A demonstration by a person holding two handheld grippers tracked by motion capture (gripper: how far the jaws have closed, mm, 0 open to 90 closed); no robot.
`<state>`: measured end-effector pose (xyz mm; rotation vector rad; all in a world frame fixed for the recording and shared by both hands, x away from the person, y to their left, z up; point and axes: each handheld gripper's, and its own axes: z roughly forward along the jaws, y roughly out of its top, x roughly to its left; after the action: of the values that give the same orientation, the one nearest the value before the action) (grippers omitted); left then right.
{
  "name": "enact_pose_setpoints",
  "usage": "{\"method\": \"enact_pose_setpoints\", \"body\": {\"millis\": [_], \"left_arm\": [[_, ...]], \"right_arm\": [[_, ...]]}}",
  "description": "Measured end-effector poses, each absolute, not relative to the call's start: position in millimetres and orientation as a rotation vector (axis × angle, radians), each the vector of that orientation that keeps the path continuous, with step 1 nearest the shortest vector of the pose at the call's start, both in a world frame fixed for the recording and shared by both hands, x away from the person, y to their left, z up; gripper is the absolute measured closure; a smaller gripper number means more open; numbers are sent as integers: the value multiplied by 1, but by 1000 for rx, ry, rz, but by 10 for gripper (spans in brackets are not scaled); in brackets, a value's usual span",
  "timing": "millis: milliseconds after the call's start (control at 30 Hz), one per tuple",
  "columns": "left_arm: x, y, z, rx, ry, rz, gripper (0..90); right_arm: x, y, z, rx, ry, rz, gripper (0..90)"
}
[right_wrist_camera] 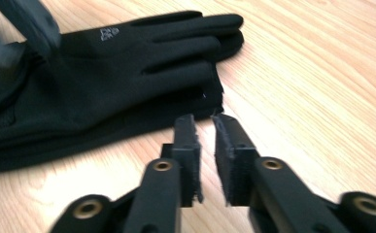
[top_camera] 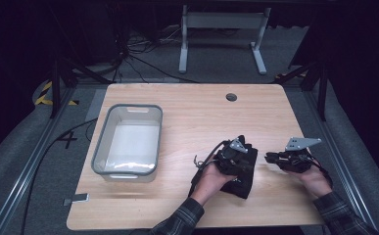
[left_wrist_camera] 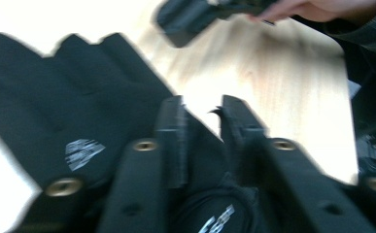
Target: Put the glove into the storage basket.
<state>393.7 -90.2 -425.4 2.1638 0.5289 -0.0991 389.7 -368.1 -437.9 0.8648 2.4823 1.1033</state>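
Room: dark studio with grey floor, loose cables and a white desk frame [top_camera: 222, 34] behind the bench.
Bench: pale wooden bench [top_camera: 197, 112] with a round cable hole [top_camera: 231, 97] near its far edge.
Bin: grey plastic bin [top_camera: 128, 141] with a white inside, standing on the bench's left half, well apart from both hands.
Gloves: black gloves [right_wrist_camera: 103, 68] lie flat in a stack on the bench's near right part, fingers stretched out; a small white logo shows on the back, and white lettering on the cuff.
Left gripper: left gripper [left_wrist_camera: 202, 121] sits over the gloves at the cuff end, its jaws a narrow gap apart with black glove fabric under and between them; whether the pads press on the fabric cannot be told through the blur.
Right gripper: right gripper [right_wrist_camera: 203, 127] hovers just beside the gloves' near edge, jaws slightly parted with bare wood between them, tips almost touching a frayed corner of fabric, holding nothing.
Person: plaid sleeves [top_camera: 182, 220] come in from the near edge.
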Motion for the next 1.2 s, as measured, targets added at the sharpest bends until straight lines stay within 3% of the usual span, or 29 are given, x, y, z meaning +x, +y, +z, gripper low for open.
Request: {"method": "enact_pose_setpoints", "body": {"millis": [67, 200, 300, 767, 1200], "left_arm": [[398, -83, -425, 2156, 569, -98, 896], [398, -80, -428, 2178, 596, -100, 899], [393, -83, -429, 2197, 582, -104, 899], [380, -93, -446, 2299, 551, -160, 899], [382, -43, -438, 2373, 652, -52, 899]], "right_arm": [[388, -371, -440, 883, 2484, 1102, 679], [383, -377, -446, 926, 2490, 1079, 512], [380, -379, -448, 944, 2483, 1071, 474], [374, -386, -448, 969, 2462, 1062, 409], [369, -388, -450, 963, 2472, 1052, 383]]}}
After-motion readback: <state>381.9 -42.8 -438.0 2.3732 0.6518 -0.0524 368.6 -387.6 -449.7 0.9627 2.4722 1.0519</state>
